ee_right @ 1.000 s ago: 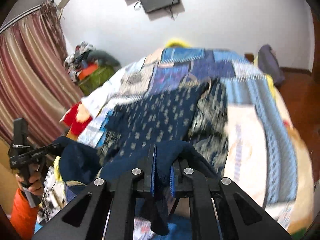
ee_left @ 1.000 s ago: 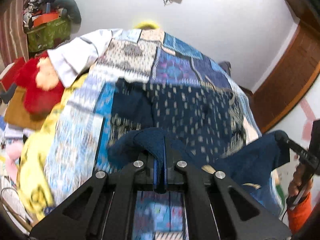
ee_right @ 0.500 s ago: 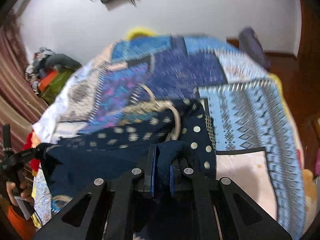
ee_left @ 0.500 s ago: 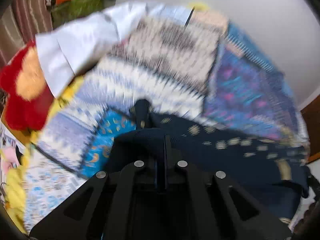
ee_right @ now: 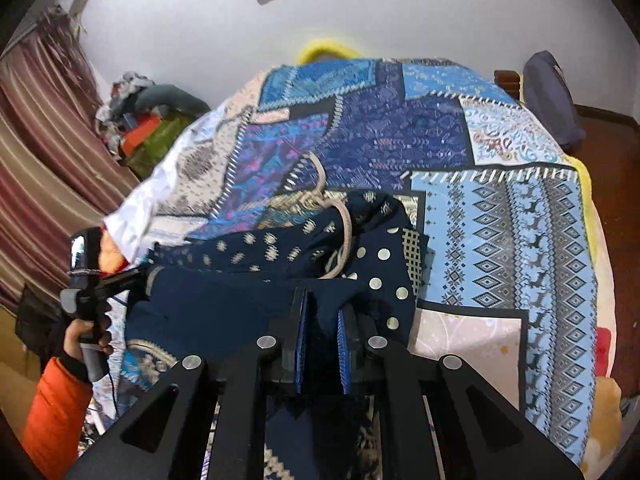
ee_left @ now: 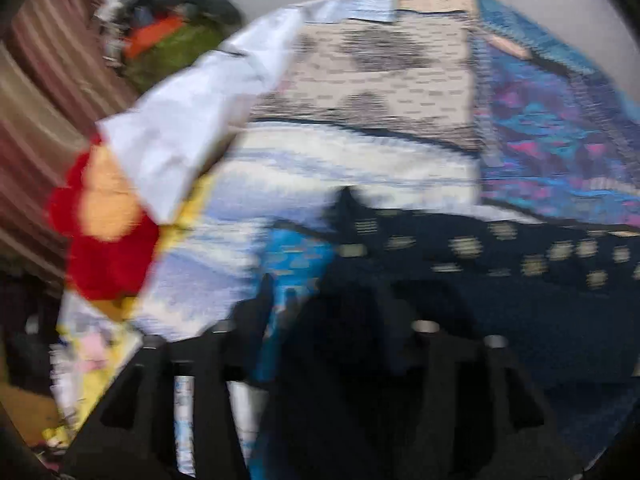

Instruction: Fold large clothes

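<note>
A large dark navy garment with pale printed dots is laid across the patchwork quilt of blue, cream and purple panels, towards the near edge of the bed. The right gripper is clenched on a fold of this cloth at the near edge. The jaws of the left gripper are opening, and in the blurred left view dark cloth is seen between them, no longer pressed. The fabric is judged to be soft, light and limp, so it will sag between two holds. It is best taken at the corners or the hem.
</note>
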